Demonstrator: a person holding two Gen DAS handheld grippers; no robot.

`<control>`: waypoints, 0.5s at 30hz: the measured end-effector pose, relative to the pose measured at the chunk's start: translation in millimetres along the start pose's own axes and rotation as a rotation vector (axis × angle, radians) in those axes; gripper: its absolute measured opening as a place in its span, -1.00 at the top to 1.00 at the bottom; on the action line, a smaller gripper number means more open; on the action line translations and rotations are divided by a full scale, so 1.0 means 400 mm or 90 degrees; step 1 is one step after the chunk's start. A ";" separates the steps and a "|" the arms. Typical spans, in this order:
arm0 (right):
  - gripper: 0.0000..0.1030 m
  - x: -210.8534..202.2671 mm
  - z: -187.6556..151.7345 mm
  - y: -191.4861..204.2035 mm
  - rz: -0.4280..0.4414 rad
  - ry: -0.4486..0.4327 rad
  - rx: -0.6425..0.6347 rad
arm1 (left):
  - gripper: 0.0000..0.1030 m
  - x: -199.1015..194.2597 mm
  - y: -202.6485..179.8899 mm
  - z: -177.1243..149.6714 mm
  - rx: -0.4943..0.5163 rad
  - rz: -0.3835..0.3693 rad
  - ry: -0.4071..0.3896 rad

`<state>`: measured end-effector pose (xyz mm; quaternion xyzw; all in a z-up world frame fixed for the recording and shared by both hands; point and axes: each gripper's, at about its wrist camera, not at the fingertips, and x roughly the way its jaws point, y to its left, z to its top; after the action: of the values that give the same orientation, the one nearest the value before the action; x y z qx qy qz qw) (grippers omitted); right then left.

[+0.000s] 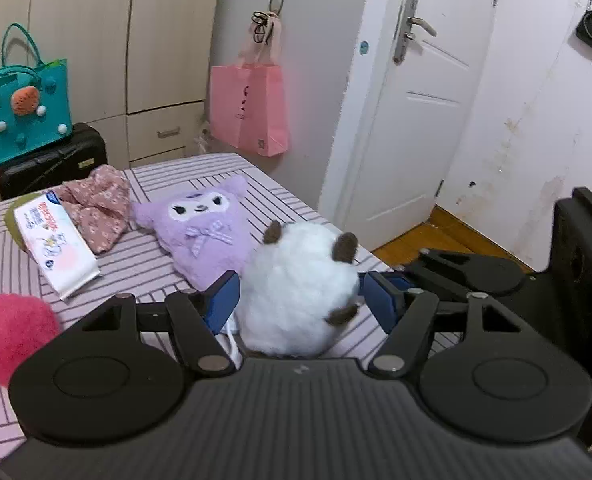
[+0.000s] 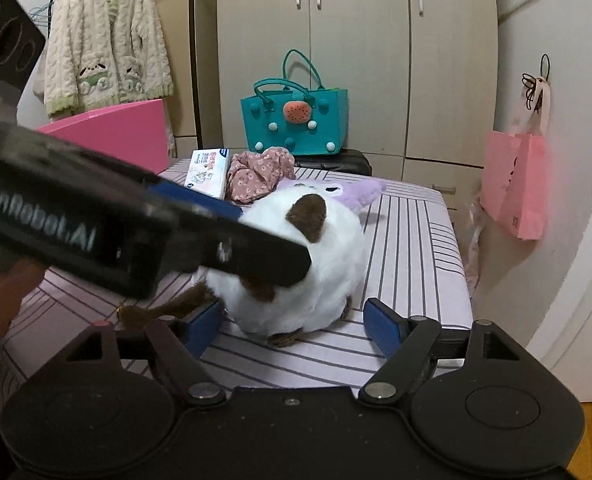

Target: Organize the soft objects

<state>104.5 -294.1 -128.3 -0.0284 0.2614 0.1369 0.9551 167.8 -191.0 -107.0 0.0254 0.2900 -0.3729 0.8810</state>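
Barely begun: the left gripper (image 1: 298,294) brackets the white plush (image 1: 296,288), grip uncertain; the right gripper (image 2: 294,326) gapes unclenched beside it; purple plush (image 1: 200,232) behind awaits.

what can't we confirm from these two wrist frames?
- Left view: white plush face points away; the gripper body hides its underside.
- Right view: left gripper is a blurred bar across the plush.
- Neither view shows firm pad contact.
- Wipes pack print is too small.
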 end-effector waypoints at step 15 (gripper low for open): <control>-0.30 -0.025 0.004 0.037 -0.013 -0.011 -0.005 | -0.10 -0.012 -0.025 -0.021 0.005 0.019 0.012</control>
<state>93.2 -282.3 -121.6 -0.0336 0.2521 0.1280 0.9586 154.6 -192.9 -109.7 0.0365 0.2961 -0.3602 0.8839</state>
